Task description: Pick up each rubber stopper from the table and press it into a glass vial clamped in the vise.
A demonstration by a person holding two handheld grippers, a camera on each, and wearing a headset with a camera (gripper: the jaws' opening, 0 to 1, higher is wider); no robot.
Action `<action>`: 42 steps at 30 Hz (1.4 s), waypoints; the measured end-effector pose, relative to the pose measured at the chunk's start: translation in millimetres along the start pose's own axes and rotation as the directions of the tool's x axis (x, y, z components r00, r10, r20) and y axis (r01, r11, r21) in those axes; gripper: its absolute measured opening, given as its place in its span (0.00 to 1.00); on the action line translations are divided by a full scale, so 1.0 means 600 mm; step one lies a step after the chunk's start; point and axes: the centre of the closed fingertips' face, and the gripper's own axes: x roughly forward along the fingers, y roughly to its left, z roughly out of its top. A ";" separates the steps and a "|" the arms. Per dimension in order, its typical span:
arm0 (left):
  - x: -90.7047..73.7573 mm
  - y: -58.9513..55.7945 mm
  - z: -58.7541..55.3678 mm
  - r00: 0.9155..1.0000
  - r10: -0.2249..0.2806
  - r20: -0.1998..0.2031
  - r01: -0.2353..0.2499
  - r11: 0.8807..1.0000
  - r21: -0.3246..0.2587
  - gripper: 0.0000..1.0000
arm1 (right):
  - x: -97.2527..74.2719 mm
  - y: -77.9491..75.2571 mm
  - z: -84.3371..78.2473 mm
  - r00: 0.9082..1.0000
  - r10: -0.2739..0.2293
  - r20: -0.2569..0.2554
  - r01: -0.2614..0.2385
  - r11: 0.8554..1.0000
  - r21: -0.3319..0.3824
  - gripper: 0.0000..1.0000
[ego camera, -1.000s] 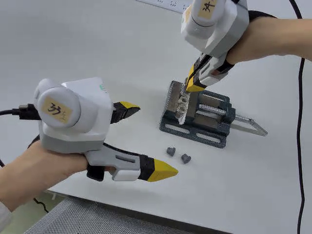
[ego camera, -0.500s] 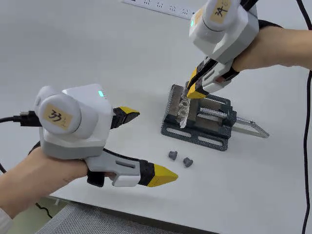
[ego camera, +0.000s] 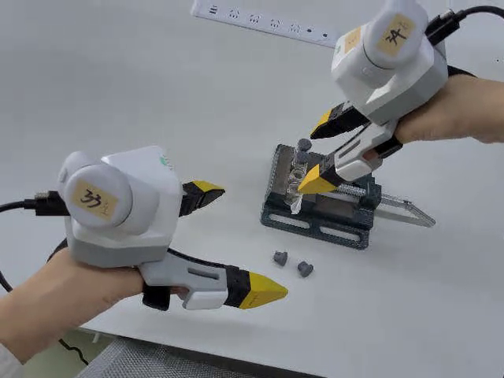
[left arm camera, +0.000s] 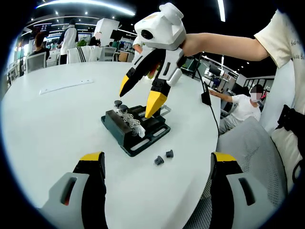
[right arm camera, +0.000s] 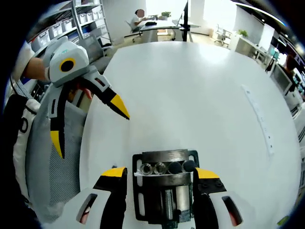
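Observation:
A dark vise (ego camera: 346,213) on the white table clamps a row of glass vials (ego camera: 297,173). In the right gripper view two vials (right arm camera: 152,168) stand uncapped, and two beside them carry dark stoppers (right arm camera: 181,166). My right gripper (ego camera: 316,156) is open just above the vise, its jaws on either side of the row, holding nothing. Two loose grey stoppers (ego camera: 279,257) (ego camera: 304,268) lie in front of the vise. My left gripper (ego camera: 235,240) is open and holds nothing, left of the vise and stoppers. The left gripper view shows the vise (left arm camera: 143,136), the loose stoppers (left arm camera: 163,157) and the right gripper (left arm camera: 140,95).
A white power strip (ego camera: 260,21) lies at the far edge of the table. A black cable (ego camera: 494,260) runs down the right side. The table's front edge (ego camera: 315,366) is close below the left gripper. People sit at desks in the background.
My right gripper, shut over the vials before, has opened and lifted slightly, leaving a stopper in the end vial. The left gripper has stayed put.

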 end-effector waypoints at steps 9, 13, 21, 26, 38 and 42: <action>-0.008 0.002 0.006 1.000 0.009 0.002 -0.009 1.000 0.017 0.91 | -0.005 0.012 -0.015 0.997 -0.038 0.067 0.034 0.997 0.071 0.79; -0.011 0.003 0.008 1.000 0.014 0.005 -0.014 1.000 0.023 0.91 | -0.010 0.018 -0.022 0.994 -0.069 0.090 0.060 0.992 0.107 0.80; -0.019 0.005 0.019 0.999 0.031 0.021 -0.032 0.999 0.035 0.92 | -0.019 0.025 -0.031 0.983 -0.121 0.137 0.097 0.981 0.171 0.85; -0.026 0.005 0.023 0.999 0.034 0.020 -0.035 0.998 0.047 0.92 | -0.023 0.044 -0.031 0.963 -0.169 0.209 0.120 0.966 0.231 0.82; -0.033 -0.004 0.022 1.000 0.021 0.012 -0.022 0.998 0.065 0.91 | -0.013 0.103 -0.064 0.927 -0.246 0.281 0.132 0.920 0.370 0.72; -0.034 -0.009 0.023 1.000 0.018 0.010 -0.019 0.997 0.070 0.91 | 0.001 0.127 -0.078 0.927 -0.256 0.273 0.143 0.917 0.372 0.67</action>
